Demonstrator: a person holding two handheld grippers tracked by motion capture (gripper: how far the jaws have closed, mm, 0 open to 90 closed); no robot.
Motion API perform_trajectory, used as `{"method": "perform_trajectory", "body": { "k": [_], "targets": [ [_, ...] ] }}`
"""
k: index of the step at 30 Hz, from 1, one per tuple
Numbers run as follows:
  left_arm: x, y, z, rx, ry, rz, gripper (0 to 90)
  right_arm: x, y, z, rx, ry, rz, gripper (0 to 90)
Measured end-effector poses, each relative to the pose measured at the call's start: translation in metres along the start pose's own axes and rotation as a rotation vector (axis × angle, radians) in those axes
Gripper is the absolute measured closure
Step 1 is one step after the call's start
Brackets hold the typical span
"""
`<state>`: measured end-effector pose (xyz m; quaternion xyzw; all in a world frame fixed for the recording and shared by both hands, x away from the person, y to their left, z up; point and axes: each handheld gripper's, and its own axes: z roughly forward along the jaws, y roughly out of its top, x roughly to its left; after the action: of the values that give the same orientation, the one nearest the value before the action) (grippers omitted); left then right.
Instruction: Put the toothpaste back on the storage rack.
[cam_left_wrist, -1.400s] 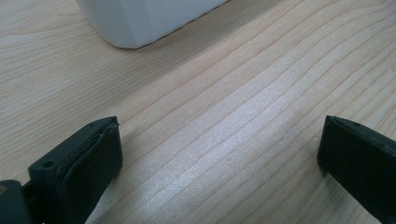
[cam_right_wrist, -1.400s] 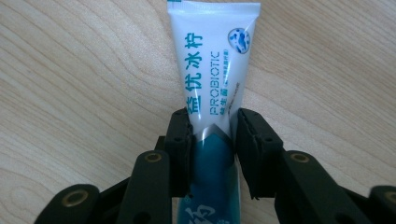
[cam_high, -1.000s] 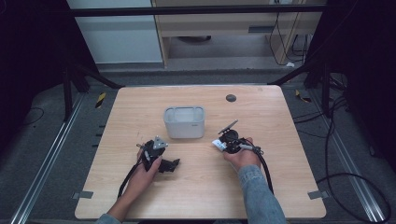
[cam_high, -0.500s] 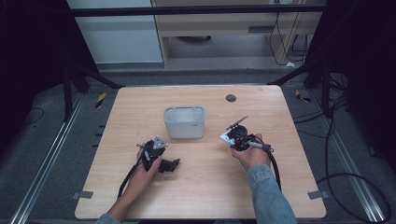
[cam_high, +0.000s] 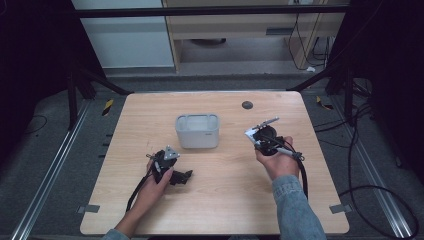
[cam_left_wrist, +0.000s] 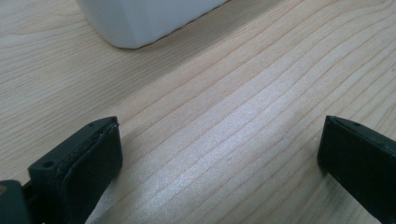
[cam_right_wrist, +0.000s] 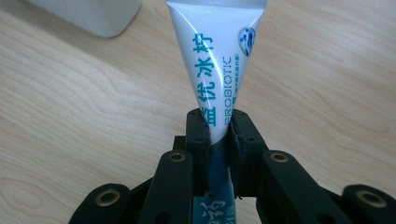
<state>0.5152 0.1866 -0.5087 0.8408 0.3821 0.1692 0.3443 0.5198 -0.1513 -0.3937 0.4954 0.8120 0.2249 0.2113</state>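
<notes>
Light wood surface (cam_high: 220, 200), rounded corners, bare over most of its area; broad open room at 6 o'clock between the forearms and along the 9 and 3 o'clock edges. Small dark round disc (cam_high: 247, 105) near the 12 o'clock edge, well apart from everything else. Grey floor with metal rails on both sides; cables trailing at 3 o'clock off the surface.

White rectangular bin (cam_high: 197, 131) just above centre, upright, rim rounded. Interior pale; contents cannot be told from the high view. Bottom corner of same bin at upper left in the left gripper view (cam_left_wrist: 140, 18) and in the right gripper view (cam_right_wrist: 88, 14).

Left hand-held gripper (cam_high: 181, 177) at 7 o'clock from the bin, low over the surface, held in the left hand (cam_high: 156, 186). Jaws spread wide in the left gripper view, nothing between them but bare wood grain; bin near ahead, not touched.

Right hand-held gripper (cam_high: 251, 135) at 3 o'clock from the bin, gripped by the right hand (cam_high: 277, 162), denim sleeve (cam_high: 295, 210) below. Jaws clamped narrow on a white toothpaste tube (cam_right_wrist: 217, 60) with teal Chinese lettering and "PROBIOTIC". Flat crimped end pointing away from the jaws, tube clear of the surface and beside the bin, not inside it.
</notes>
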Motion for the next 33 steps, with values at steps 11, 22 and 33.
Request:
{"method": "perform_trajectory", "body": {
  "k": [11, 22, 33],
  "targets": [
    [0.000, 0.000, 0.000, -0.001, -0.001, 0.000, 0.0, 0.004, 0.007, -0.008, -0.154, -0.032, 0.017, 79.5],
    [0.000, 0.000, 0.000, -0.001, -0.001, -0.001, 0.0, 0.011, 0.017, -0.006, -0.322, -0.025, 0.094, 79.3],
    [0.000, 0.000, 0.000, -0.004, -0.001, -0.003, 0.0, 0.021, 0.037, -0.011, -0.416, -0.011, 0.155, 79.2]
  ]
}}
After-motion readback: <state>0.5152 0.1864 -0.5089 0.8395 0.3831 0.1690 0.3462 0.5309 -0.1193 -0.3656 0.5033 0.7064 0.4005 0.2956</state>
